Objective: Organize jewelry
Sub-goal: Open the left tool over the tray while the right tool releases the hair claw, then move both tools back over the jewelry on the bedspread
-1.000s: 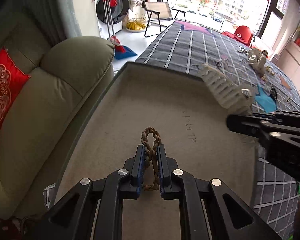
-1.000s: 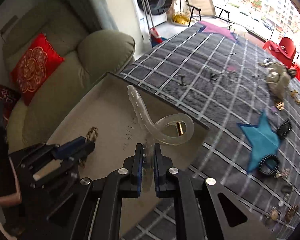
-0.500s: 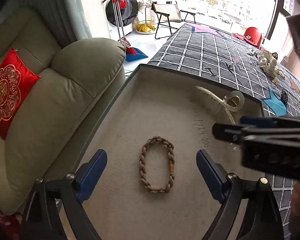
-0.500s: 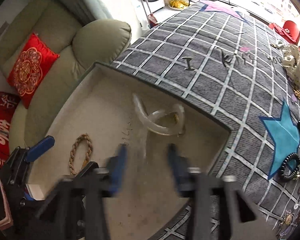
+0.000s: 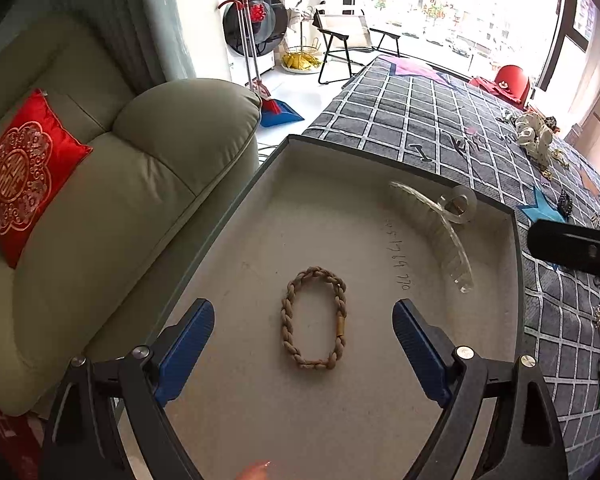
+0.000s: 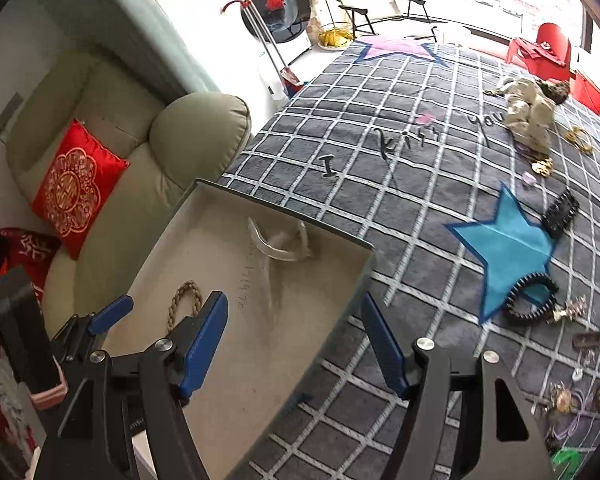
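Observation:
A beige felt-lined tray [image 5: 340, 160] [image 6: 284, 204] sits at the corner of a grey checked bedspread [image 6: 420, 160]. In it lie a braided tan hair tie [image 5: 314, 318] [image 6: 185, 304] and a clear plastic claw clip [image 5: 444, 232] [image 6: 278, 240]. My left gripper [image 5: 304, 340] hangs open just above the hair tie, its blue pads well clear on either side. My right gripper [image 6: 296, 340] is over the tray's near right edge, its jaws opening with nothing between them. A black spiral hair tie [image 6: 530, 294], a black claw clip [image 6: 560, 212] and several small ornaments [image 6: 580, 384] lie on the bedspread to the right.
A grey-green armchair [image 5: 120, 208] with a red cushion [image 5: 16, 172] stands close along the tray's left side. A crumpled beige item [image 6: 534, 116] and gold pieces [image 6: 542, 166] lie far on the bed. The right gripper's black body [image 5: 572, 248] juts in at the right.
Both grippers have opened. The left one let the braided tie drop flat into the tray; the right one let go of the clear clip, which now lies in the tray, and drew back.

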`<state>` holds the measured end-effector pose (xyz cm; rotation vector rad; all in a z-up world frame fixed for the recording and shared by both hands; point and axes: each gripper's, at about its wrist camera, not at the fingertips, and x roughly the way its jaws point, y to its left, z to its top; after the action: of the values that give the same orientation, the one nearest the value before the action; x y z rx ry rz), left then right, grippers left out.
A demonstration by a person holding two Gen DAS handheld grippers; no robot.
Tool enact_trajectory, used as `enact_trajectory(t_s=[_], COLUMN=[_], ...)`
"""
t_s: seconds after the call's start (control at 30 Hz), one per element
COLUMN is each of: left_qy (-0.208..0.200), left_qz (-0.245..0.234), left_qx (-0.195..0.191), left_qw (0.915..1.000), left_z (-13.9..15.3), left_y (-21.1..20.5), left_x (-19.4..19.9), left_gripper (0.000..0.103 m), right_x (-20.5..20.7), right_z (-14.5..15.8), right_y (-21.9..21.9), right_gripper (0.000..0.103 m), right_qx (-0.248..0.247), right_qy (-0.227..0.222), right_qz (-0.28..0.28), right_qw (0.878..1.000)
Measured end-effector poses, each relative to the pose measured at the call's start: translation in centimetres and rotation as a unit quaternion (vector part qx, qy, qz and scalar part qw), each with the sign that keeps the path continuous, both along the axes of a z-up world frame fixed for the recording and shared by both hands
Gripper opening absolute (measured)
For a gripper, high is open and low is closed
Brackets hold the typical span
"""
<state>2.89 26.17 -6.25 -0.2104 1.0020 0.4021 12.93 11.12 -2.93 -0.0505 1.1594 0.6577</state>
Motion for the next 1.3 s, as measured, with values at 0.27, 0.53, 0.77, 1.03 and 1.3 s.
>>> enact_trajectory(t_s=[0.27,0.53,0.77,1.03,1.3], left_qy=[-0.012,-0.02,-0.029,-0.03,-0.04], left_qz=[-0.007,-0.017,-0.027,-0.051,-0.125], left_qx=[0.003,0.012,0.026,0.027,0.01], left_qw=[0.9999,0.9996,0.9989,0.9979,0.9912], left_z=[0.8,2.0,3.2,3.9,5.4], left_y=[-0.4,-1.7,-3.4,-6.1,-11.7], left_x=[-0.7,-1.3,-2.0,-2.0,-1.6], left_gripper=[0.103,0.103,0.103,0.103,0.103], right_x=[-1.0,-2.3,-3.4,-4.9,-5.9], right_z=[0.4,1.1,1.8,2.4,2.7], right_y=[-1.6,-3.3,-5.5,-10.0,-16.0], right_gripper=[0.077,0.083,0.084,0.086,0.086], right_qx=[0.008,0.017,0.028,0.055,0.065], right_qy=[-0.003,-0.007,-0.013,-0.024,-0.031], right_qz=[-0.009,-0.02,-0.031,-0.053,-0.096], right_qw=[1.0,1.0,0.999,0.997,0.993])
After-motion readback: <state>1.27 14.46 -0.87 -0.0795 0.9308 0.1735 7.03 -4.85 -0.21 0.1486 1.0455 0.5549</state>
